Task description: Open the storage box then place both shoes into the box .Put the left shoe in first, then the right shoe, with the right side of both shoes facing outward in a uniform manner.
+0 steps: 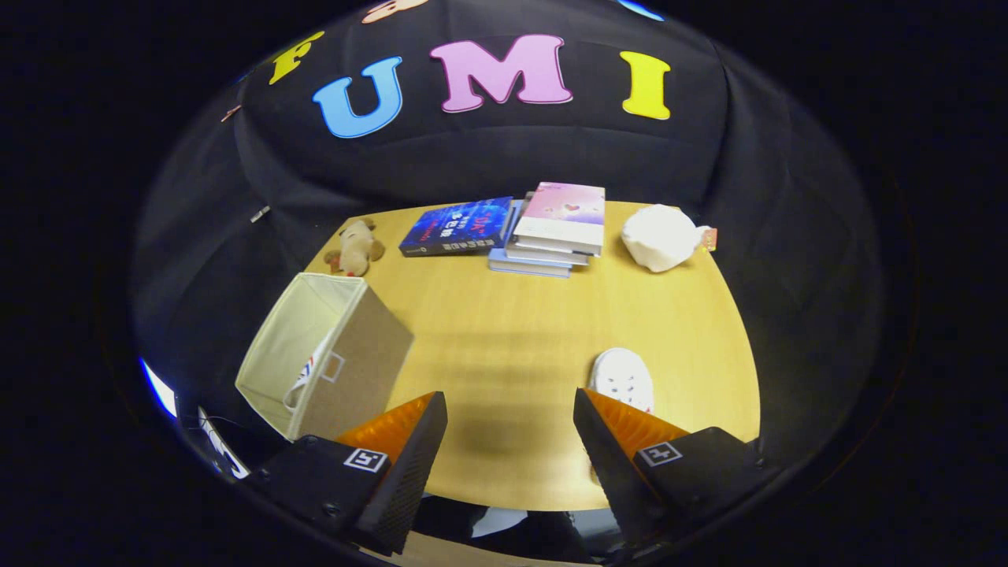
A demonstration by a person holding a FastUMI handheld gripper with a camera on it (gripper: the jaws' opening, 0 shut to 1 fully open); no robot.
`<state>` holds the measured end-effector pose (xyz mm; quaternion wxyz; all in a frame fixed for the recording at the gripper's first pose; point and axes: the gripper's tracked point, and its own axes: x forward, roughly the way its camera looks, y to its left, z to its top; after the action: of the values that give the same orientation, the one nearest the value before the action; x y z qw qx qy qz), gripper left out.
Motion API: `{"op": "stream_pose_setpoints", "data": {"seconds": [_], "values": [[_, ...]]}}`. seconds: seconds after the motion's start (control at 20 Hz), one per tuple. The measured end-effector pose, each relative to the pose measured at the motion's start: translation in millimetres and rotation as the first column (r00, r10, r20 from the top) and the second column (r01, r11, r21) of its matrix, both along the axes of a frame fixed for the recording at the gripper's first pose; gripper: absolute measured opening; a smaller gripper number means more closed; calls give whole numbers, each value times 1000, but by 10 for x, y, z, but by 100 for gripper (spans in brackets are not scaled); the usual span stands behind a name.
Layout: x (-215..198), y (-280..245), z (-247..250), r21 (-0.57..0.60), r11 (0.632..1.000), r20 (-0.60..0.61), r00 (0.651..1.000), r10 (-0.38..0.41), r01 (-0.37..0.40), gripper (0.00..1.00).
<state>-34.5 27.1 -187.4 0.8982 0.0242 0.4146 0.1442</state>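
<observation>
Currently gripper (510, 413) spread wide, nothing held, above bare table (504, 331). White shoe (624, 379) lower right of frame, just beyond right finger, long axis running away from camera. Storage box (327, 354) lower left, open-topped, another shoe apparently inside (309, 372). Next reach likely rightward and forward.

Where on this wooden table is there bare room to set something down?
Bare: the middle, between beige fabric storage box, book stack and white shoe, ahead of the open tool. Crowded: the far edge, with brown plush toy and white pouch.
</observation>
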Motion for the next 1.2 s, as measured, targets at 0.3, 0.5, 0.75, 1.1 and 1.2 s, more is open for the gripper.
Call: {"op": "stream_pose_setpoints", "data": {"seconds": [0.3,0.5,0.75,1.1,1.2], "values": [[75,-946,-584,-141,989,-41,999,33,-38,99],[134,-1234,-995,-157,981,-110,989,96,-112,99],[81,-1338,-1517,-154,973,-217,966,138,-174,99],[106,-1390,-1848,-117,985,-294,952,89,-128,98],[97,-1304,-1880,-82,990,-307,948,85,-116,83]]}}
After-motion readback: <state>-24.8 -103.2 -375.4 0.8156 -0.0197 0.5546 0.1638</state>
